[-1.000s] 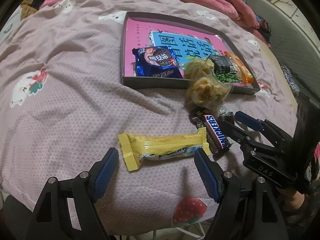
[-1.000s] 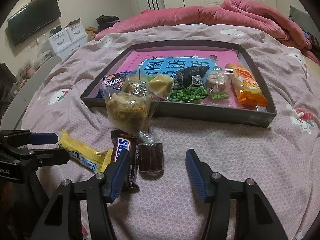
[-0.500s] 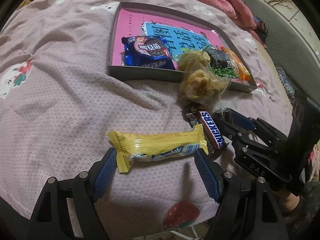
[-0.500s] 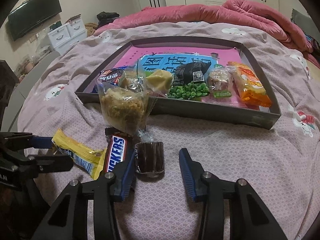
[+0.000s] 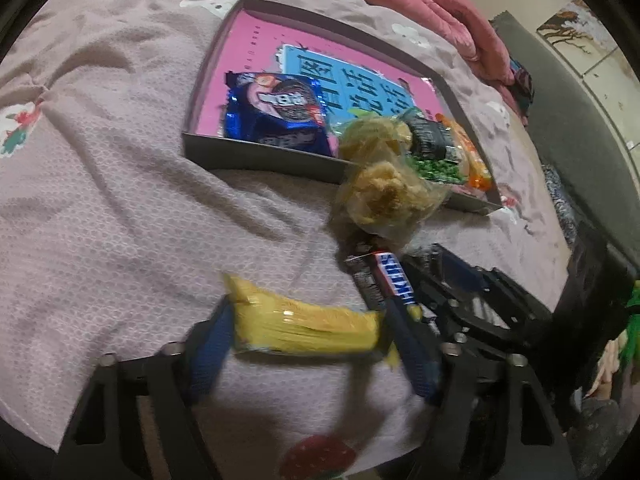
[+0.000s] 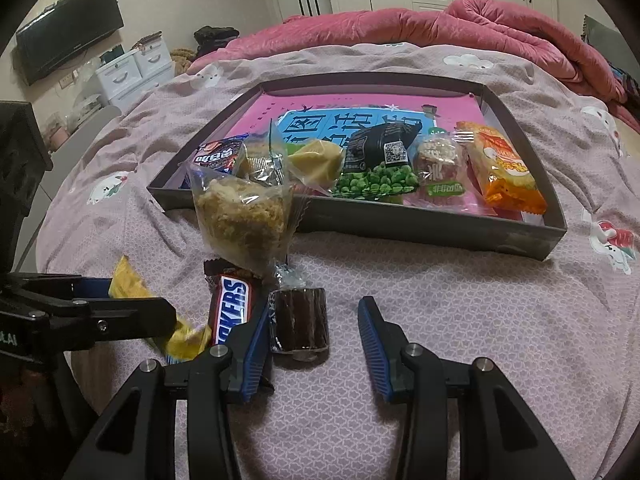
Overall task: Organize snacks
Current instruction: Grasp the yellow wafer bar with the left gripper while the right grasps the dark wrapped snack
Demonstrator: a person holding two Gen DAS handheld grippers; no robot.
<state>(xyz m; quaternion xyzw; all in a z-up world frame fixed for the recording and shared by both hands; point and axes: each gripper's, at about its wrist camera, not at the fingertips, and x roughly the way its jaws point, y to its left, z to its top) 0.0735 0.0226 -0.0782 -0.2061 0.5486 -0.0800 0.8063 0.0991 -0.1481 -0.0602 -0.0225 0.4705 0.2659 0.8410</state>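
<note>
A yellow snack bar [image 5: 304, 328] lies crosswise between the fingers of my left gripper [image 5: 308, 316]. The jaws are closing and both pads press on the bar's ends. Beside it lies a Snickers bar [image 5: 394, 280] [image 6: 232, 308]. My right gripper [image 6: 314, 308] stands over a dark brown wrapped candy [image 6: 300, 320]. Its jaws are closing; the left pad touches the candy, the right pad is apart from it. A clear bag of crunchy snack [image 6: 244, 220] leans on the front wall of the grey tray [image 6: 420, 228], which holds several snack packs.
In the tray lie a blue cookie pack [image 5: 276, 116], a green pea pack [image 6: 376, 168] and an orange pack [image 6: 504, 168]. A pink quilt [image 6: 440, 28] is bunched behind it. The bed's edge runs close under my left gripper. White drawers [image 6: 132, 68] stand at the far left.
My left gripper moved forward and down around the yellow bar, and its jaws narrowed onto it. The right jaws narrowed around the brown candy; that hand stayed put.
</note>
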